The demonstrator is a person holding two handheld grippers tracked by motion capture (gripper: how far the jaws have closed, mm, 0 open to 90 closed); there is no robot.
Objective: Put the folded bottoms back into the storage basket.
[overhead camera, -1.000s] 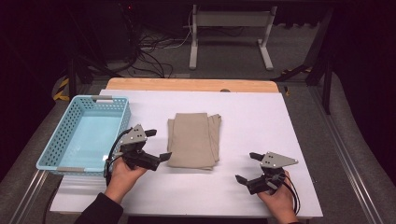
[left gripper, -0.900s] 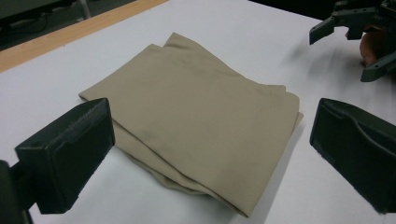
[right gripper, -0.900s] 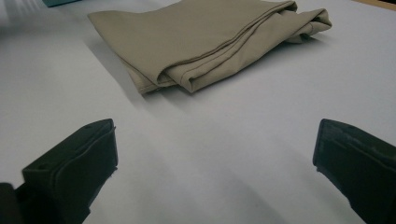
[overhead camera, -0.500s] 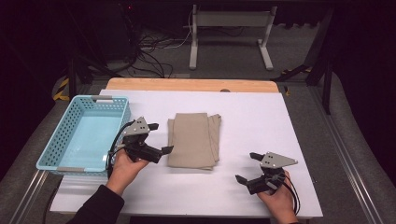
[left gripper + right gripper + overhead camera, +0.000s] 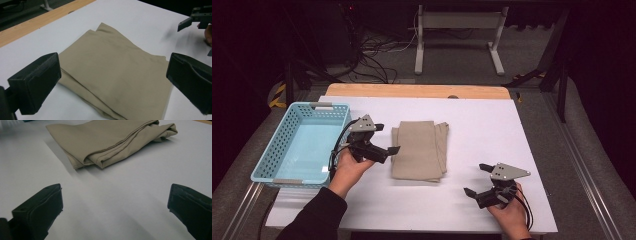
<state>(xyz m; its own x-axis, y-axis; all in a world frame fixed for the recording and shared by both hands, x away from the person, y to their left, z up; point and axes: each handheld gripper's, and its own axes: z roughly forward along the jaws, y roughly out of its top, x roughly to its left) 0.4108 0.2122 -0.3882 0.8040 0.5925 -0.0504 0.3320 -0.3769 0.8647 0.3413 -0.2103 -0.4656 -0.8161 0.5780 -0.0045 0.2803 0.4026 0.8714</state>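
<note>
- The left claw [image 5: 382, 138] stands wide open with nothing in it, just at the left edge of the cloth [image 5: 419, 150]; in the left gripper view its jaws sit one to each side of the near corner of the cloth [image 5: 115, 75].
- The right claw [image 5: 476, 180] is also wide open and empty, resting low on the table; the cloth lies ahead of it and well apart, seen in the right gripper view as a folded stack [image 5: 107, 137] with its hemmed edges facing the jaws.
- The step in hand looks like taking hold of the cloth with the left claw. To do it well, I would drop the lower jaw flat to the table and slide it under all the layers at the edge, then close, so the fold does not come apart.
- A pinch on the top layer alone would probably let the stack unfold when lifted.
- The basket [image 5: 272, 150] is behind and beside the left claw, empty, close enough for a short carry if that is where the cloth goes.
- The table [image 5: 512, 130] has a smooth white top with a wooden strip [image 5: 412, 90] along the far edge; the cloth may slide on it when pushed.
- The room beyond is dark, with cables [image 5: 372, 47] on the floor and a white stand [image 5: 457, 30].
</note>
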